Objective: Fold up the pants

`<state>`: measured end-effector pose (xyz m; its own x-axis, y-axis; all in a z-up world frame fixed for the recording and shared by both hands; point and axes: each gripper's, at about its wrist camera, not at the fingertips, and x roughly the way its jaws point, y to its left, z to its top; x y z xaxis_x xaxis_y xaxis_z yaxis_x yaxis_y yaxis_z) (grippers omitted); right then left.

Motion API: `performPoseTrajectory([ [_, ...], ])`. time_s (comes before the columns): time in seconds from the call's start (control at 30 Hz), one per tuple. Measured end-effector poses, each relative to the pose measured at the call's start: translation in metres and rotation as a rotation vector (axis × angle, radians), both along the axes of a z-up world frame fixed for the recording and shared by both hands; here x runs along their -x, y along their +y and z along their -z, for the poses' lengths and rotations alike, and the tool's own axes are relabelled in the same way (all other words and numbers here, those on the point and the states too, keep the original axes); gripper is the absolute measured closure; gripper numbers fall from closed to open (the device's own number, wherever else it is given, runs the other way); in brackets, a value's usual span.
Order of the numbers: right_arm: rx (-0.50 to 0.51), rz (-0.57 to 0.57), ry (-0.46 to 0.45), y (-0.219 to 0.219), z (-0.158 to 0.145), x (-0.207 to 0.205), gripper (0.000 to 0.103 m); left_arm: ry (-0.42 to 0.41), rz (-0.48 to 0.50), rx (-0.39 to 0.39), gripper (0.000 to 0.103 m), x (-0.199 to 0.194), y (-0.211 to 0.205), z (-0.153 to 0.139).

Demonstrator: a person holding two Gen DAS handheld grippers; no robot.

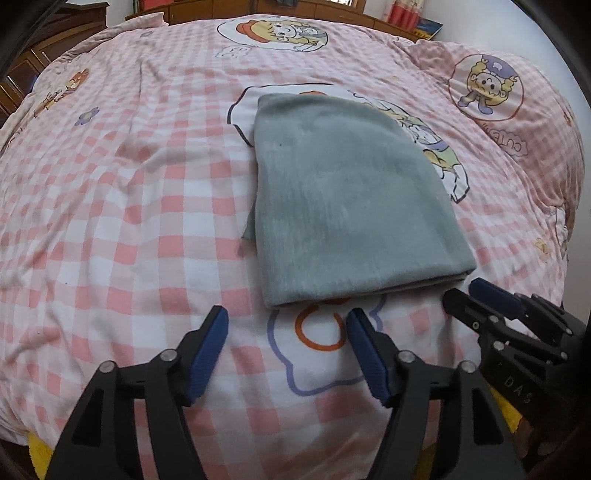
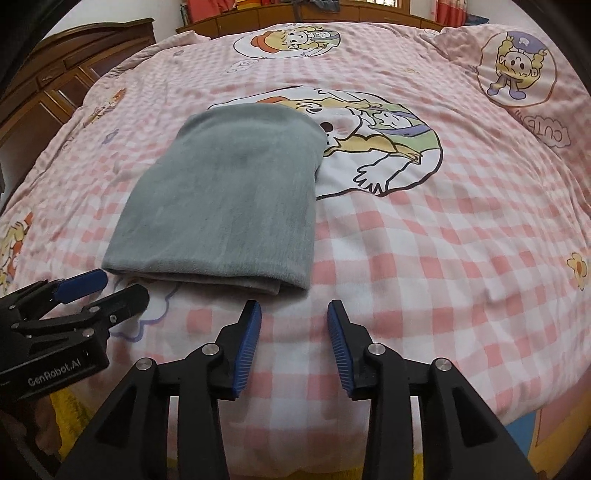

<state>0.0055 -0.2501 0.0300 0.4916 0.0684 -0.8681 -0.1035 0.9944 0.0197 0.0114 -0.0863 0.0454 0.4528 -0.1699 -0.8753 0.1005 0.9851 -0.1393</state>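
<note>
The grey pants (image 1: pixel 343 199) lie folded into a flat rectangle on the pink checked bed cover; they also show in the right wrist view (image 2: pixel 229 199). My left gripper (image 1: pixel 288 317) is open and empty, just short of the fold's near edge. It also shows at the left of the right wrist view (image 2: pixel 118 286). My right gripper (image 2: pixel 294 310) is open and empty, just short of the near right corner. It also shows at the right of the left wrist view (image 1: pixel 465 290).
The pink checked cover (image 2: pixel 443 240) with cartoon prints spans the bed. A wooden headboard (image 2: pixel 332 14) runs along the far side and a wooden cabinet (image 2: pixel 44 74) stands at the left. The bed's near edge lies just under the grippers.
</note>
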Motion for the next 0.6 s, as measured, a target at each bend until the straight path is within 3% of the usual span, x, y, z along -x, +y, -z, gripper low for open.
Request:
performPoseTrajectory([
  [0.23,-0.033,0.017,-0.004,-0.0042,0.0099,-0.0025,0.057,0.000,0.014,-0.030,0.017,-0.0029,-0.0096,0.0052],
  [0.6,-0.047,0.020,-0.015,-0.0038,0.0122,-0.0021,0.055,0.001,0.011,-0.031,0.016,-0.0042,-0.0109,0.0076],
])
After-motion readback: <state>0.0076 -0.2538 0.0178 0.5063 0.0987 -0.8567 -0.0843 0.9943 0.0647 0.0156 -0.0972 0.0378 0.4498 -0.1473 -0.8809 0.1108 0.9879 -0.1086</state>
